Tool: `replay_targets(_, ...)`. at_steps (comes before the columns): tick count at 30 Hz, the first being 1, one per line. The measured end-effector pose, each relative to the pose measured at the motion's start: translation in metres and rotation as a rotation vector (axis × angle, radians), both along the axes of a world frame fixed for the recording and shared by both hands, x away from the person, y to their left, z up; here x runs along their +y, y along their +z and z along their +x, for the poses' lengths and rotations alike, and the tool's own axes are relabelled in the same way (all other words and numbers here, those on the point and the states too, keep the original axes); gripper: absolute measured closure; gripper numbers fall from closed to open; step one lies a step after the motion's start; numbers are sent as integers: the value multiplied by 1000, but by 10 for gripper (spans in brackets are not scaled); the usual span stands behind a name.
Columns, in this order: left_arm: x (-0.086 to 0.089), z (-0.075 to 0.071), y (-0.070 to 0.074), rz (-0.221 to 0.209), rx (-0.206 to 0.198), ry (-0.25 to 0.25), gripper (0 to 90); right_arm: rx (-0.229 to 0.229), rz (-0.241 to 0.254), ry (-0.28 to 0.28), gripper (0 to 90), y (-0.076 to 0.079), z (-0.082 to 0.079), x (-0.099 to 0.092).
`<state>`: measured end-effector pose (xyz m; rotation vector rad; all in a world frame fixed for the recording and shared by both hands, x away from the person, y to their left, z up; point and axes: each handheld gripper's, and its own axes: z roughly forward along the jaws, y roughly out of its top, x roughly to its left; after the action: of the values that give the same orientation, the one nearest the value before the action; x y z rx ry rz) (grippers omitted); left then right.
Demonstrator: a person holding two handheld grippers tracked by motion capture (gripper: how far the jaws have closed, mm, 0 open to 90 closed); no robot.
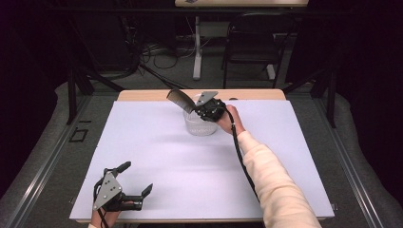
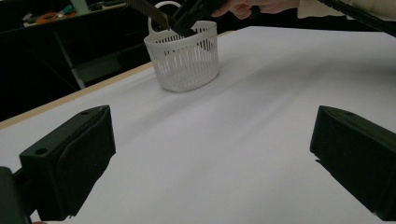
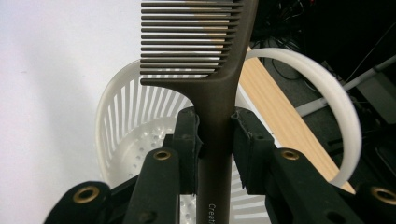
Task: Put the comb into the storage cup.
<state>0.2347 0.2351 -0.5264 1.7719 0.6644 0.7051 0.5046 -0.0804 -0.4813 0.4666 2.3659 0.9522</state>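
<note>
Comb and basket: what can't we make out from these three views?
- Comb: handle end, right gripper view, cut off by the bottom edge; the print on it is cut short. Tooth end cut off by the top edge.
- Basket: inside, left gripper view, hidden by its own wall; floor in the right gripper view partly behind the right gripper.
- Left gripper: hand, high view, cut off by the bottom edge.

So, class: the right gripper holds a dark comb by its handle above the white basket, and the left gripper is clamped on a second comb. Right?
Not quite. The left gripper is open and holds nothing, as the left gripper view shows. The right gripper does hold the comb over the basket.
</note>
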Motion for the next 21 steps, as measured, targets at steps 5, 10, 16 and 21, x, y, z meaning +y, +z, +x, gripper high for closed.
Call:
replay_targets(5, 1, 1, 0, -5, 3, 0, 1, 0, -18, 1, 723, -2, 1, 2)
replay_targets(10, 1, 1, 0, -3, 4, 1, 1, 4, -16, 0, 722, -5, 3, 3)
replay_targets(16, 1, 0, 0, -9, 4, -5, 1, 9, -16, -5, 712, -9, 2, 5)
replay_targets(21, 1, 0, 0, -6, -1, -5, 1, 2, -9, -6, 605, -3, -3, 3)
